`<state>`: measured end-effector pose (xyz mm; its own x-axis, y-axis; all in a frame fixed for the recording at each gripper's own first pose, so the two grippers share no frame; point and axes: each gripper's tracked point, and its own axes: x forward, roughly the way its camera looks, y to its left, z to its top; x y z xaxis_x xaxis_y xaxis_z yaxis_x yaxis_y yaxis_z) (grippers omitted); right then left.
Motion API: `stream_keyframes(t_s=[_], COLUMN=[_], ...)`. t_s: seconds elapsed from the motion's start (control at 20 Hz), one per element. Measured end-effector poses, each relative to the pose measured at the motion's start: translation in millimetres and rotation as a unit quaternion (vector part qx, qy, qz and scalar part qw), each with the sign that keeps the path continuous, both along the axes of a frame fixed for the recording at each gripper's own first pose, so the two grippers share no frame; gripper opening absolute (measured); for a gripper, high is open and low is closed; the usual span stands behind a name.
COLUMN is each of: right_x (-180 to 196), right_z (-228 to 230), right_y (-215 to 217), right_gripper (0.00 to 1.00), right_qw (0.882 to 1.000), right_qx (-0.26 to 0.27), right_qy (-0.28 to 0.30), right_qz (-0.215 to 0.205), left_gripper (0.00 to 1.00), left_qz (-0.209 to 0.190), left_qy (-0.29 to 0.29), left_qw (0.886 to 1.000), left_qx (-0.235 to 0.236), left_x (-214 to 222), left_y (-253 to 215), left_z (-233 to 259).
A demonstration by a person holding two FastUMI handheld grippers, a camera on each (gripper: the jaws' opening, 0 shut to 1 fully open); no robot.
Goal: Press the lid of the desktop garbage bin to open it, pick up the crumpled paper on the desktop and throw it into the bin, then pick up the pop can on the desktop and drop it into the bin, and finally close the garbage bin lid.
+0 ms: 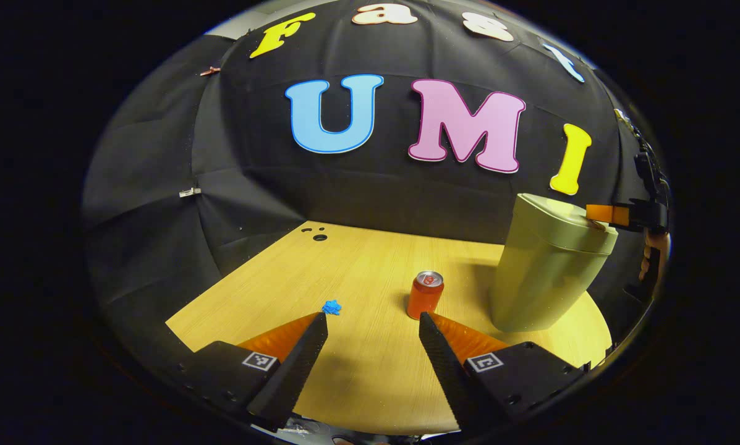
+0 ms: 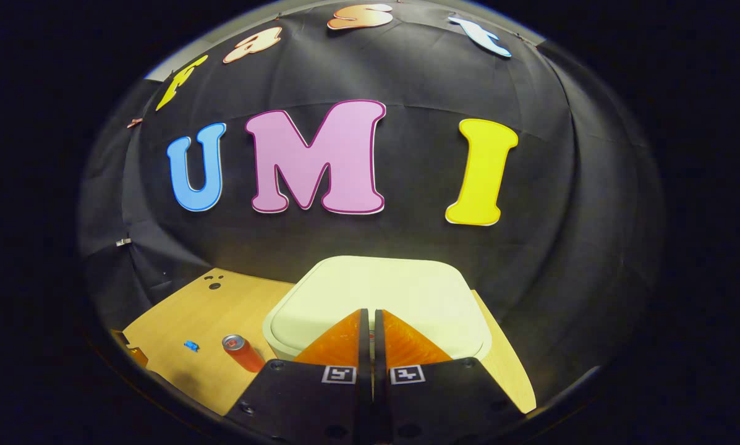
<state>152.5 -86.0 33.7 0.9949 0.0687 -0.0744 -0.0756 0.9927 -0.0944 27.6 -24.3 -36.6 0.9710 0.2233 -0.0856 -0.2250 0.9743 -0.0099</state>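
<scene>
A pale green bin (image 1: pixel 546 272) stands at the table's right, its lid (image 2: pixel 400 287) down. My right gripper (image 2: pixel 370 314) is shut with nothing in it, its tips right over the lid's near part. From the left gripper view that gripper (image 1: pixel 599 216) sits at the lid's far right edge, seemingly touching it, a hand behind it. My left gripper (image 1: pixel 373 321) hovers open above the table. A red pop can (image 1: pixel 425 295) stands upright just beyond its right finger. A small blue crumpled paper (image 1: pixel 331 307) lies just beyond its left finger. Can (image 2: pixel 241 351) and paper (image 2: pixel 190 345) lie left of the bin.
The wooden table (image 1: pixel 370 259) has small holes (image 1: pixel 317 235) near its far left corner. Black cloth walls close it in at the back and left. The bin stands close to the table's right edge.
</scene>
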Motion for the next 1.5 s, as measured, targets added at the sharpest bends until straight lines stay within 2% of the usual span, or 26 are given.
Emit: stream_keyframes(t_s=[0.05, 0.15, 0.2, 0.25, 0.45, 0.6, 0.95, 1.3, 1.5], right_x=[0, 0, 0, 0, -1, -1, -14, -48, -71], right_z=[1, 0, 0, -1, -3, 1, 7, 11, 4], right_y=[-1, -2, -1, 0, 0, 0, 11, 31, 33], right_gripper=[0.05, 0.05, 0.06, 0.05, 0.05, 0.05, 0.05, 0.05, 0.05], right_qw=[1.0, 1.0, 1.0, 1.0, 1.0, 0.998, 0.996, 0.996, 0.995], right_qx=[0.002, 0.013, 0.017, 0.013, -0.019, -0.039, -0.046, -0.014, -0.006], right_qy=[-0.003, -0.003, -0.002, -0.003, -0.012, -0.019, -0.028, -0.031, -0.025], right_qz=[-0.002, -0.008, -0.009, -0.008, -0.014, -0.034, -0.071, -0.087, -0.092], left_gripper=[0.96, 0.96, 0.93, 0.96, 0.96, 0.95, 0.96, 0.96, 0.96], left_qz=[0.002, -0.002, -0.005, -0.007, -0.014, -0.022, -0.039, -0.03, -0.033], left_qy=[0.002, 0.002, 0.0, 0.0, 0.002, -0.002, -0.026, -0.029, -0.022], left_qw=[1.0, 1.0, 1.0, 1.0, 1.0, 1.0, 0.998, 0.999, 0.999], left_qx=[0.004, 0.007, 0.006, 0.006, 0.003, 0.013, -0.035, -0.027, -0.03], left_x=[1, 2, 3, 4, 9, 8, 9, 0, -4], left_y=[-2, -6, -7, -7, 0, 18, 70, 128, 139], left_z=[0, 3, 4, 4, 6, 13, 19, 8, -2])
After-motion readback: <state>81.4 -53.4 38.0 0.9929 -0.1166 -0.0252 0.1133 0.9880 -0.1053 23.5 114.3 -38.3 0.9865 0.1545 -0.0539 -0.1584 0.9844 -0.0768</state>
